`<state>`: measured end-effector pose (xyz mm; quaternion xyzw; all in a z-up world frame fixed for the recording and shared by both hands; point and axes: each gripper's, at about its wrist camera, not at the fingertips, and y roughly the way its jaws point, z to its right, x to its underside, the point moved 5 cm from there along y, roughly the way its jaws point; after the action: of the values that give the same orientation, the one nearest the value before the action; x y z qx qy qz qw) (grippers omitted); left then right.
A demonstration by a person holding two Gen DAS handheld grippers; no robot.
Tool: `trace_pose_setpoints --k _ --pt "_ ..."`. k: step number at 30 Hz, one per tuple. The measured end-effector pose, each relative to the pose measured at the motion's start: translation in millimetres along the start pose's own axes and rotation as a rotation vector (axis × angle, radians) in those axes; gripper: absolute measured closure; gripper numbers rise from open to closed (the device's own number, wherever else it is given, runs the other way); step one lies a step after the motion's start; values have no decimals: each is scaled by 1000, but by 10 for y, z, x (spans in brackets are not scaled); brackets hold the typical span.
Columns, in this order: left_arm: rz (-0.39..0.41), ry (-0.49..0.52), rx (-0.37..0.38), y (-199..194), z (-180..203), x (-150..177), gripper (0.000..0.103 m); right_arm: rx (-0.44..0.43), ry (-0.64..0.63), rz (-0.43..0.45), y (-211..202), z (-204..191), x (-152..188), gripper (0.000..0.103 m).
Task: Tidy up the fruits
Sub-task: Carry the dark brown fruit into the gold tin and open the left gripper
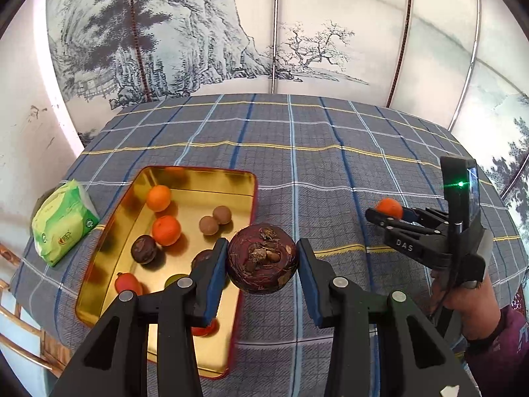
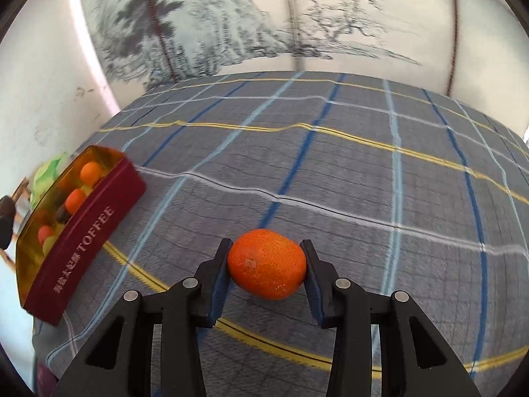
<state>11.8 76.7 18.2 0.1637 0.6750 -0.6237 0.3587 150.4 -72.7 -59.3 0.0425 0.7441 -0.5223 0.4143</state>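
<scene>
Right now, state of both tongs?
Left tongs: shut on the dark brown fruit.
Right tongs: shut on the orange.

A grey plaid tablecloth [image 1: 330, 172] with blue, white and yellow lines is spread over the table. A green tissue packet [image 1: 64, 220] is seen lying at nine o'clock near its edge. A folding screen [image 1: 205, 33] painted with ink trees and cliffs is stood behind at twelve o'clock.

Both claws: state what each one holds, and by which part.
Left claw grips the round dark maroon mangosteen across its sides. Right claw pinches the small oval orange kumquat by its two ends.
</scene>
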Motion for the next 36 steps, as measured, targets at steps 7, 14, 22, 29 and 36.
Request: trace_pose_setpoints --k 7,14,22,29,36 --pt "7 -15 -24 -51 -127 66 66 9 -3 -12 19 -49 60 61" --pt "8 -33 -46 -65 -249 124 66 3 16 -24 44 -23 70 61" --pt "7 -41 -56 -49 -304 161 66 8 9 -29 64 -30 66 61" --pt "24 -36 -74 -66 -339 182 65 11 8 -29 63 -39 68 61" --pt "31 -39 -83 -65 -400 187 66 13 6 -30 69 -37 68 61"
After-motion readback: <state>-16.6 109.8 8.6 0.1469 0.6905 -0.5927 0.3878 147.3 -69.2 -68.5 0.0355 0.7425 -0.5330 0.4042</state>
